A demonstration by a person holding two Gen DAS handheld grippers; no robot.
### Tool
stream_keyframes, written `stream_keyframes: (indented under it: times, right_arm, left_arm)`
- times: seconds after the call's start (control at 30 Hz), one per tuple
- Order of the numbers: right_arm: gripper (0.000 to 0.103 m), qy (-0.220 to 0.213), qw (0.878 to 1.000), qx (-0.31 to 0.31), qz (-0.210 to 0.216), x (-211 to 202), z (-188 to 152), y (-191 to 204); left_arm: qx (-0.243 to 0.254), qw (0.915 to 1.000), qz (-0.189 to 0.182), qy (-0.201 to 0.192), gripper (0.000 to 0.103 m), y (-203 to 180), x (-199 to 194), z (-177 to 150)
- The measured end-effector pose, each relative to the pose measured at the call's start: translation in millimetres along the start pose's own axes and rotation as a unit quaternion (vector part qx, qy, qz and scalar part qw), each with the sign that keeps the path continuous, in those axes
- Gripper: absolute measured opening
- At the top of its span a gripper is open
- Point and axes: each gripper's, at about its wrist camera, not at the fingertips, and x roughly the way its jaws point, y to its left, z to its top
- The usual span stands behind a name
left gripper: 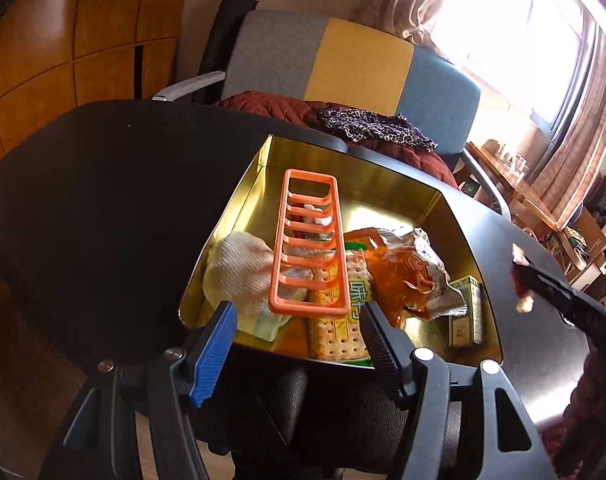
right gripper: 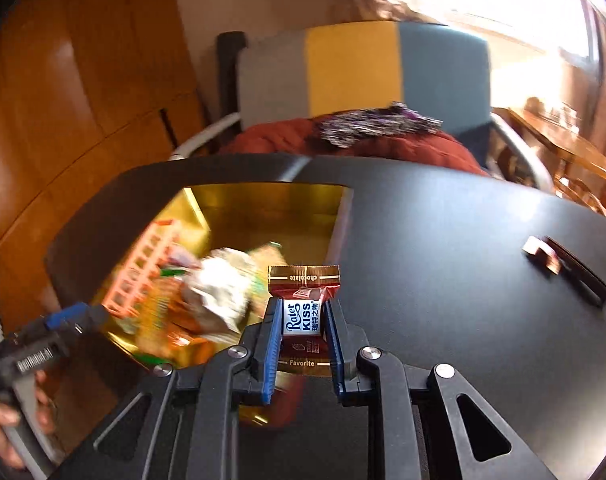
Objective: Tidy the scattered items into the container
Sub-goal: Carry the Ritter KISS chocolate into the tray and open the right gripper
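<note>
The right gripper [right gripper: 302, 320] has its jaws closed on a wrapped chocolate [right gripper: 303, 312], held above the black bench [right gripper: 463, 280] just beside the gold tin [right gripper: 263, 204]. The left gripper [left gripper: 299, 320] hangs at the tin's near edge, jaws spread wide and holding nothing. In the tin lie an orange rack [left gripper: 309, 244], a cracker pack [left gripper: 335, 336], a crumpled wrapper [left gripper: 407, 276], a white cloth [left gripper: 239, 268] and a small box [left gripper: 467, 312]. Another chocolate [right gripper: 541, 254] sits on the bench, well apart.

Black table [right gripper: 443, 240] carries gold-lined container [left gripper: 475, 248] and, well apart at right, one small wrapped piece [right gripper: 541, 254].
</note>
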Motion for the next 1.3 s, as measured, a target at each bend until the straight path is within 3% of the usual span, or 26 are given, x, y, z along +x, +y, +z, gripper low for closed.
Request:
stream_keyframes:
  times: [0.2, 0.43, 0.73, 1.3]
  right_arm:
    - [0.021, 0.022, 0.998, -0.053, 0.032, 43, 21, 63]
    - [0.021, 0.045, 0.995, -0.089, 0.023, 78, 30, 96]
    - [0.022, 0.05, 0.991, -0.121, 0.001, 89, 34, 115]
    - [0.025, 0.05, 0.994, -0.101, 0.005, 83, 30, 108]
  left_arm:
    - [0.004, 1.0, 0.001, 0.0, 0.065, 3, -3, -3]
    - [-0.005, 0.9999, 0.009, 0.002, 0.065, 13, -4, -5]
    - [-0.001, 0.9999, 0.008, 0.008, 0.065, 13, -1, -6]
    - [0.0, 0.9999, 0.007, 0.008, 0.065, 10, -9, -12]
